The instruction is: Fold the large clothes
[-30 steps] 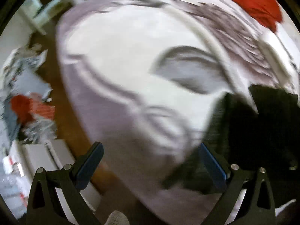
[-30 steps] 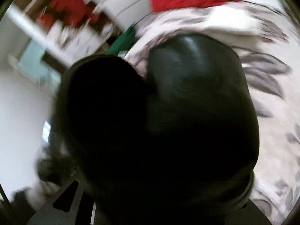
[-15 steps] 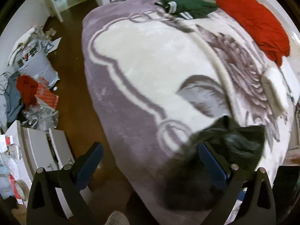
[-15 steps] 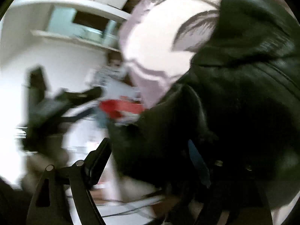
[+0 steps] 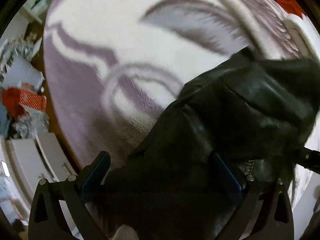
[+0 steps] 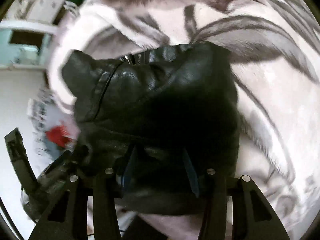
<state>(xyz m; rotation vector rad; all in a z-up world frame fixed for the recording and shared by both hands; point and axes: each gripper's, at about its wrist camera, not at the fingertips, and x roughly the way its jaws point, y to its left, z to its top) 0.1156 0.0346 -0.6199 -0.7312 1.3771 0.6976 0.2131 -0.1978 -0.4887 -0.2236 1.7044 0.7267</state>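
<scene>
- Bed (image 5: 124,20), under a lilac and white patterned blanket, fills both views; half a second ago the left view took in the whole bed from high up, and now it sits low and close over the near corner.
- Jacket (image 5: 240,108), black and leather-like, lies bunched on that near corner. It was a small heap at the right of the left view; now it spreads between the fingers of the left claw (image 5: 160,172).
- Left claw: fingers wide apart with jacket material lying between them, nothing pinched yet. Likely lining up a first grasp.
- Right claw (image 6: 160,164): blue pads drawn part-way in, dark folds packed between; appears clamped on the jacket.
- Jacket surface: glossy, creased, seams raised, a zip (image 6: 132,57) showing at the top edge. Stiff and heavy by the look, so folds may spring back.
- Folding proper not begun; garment not yet spread flat.
</scene>
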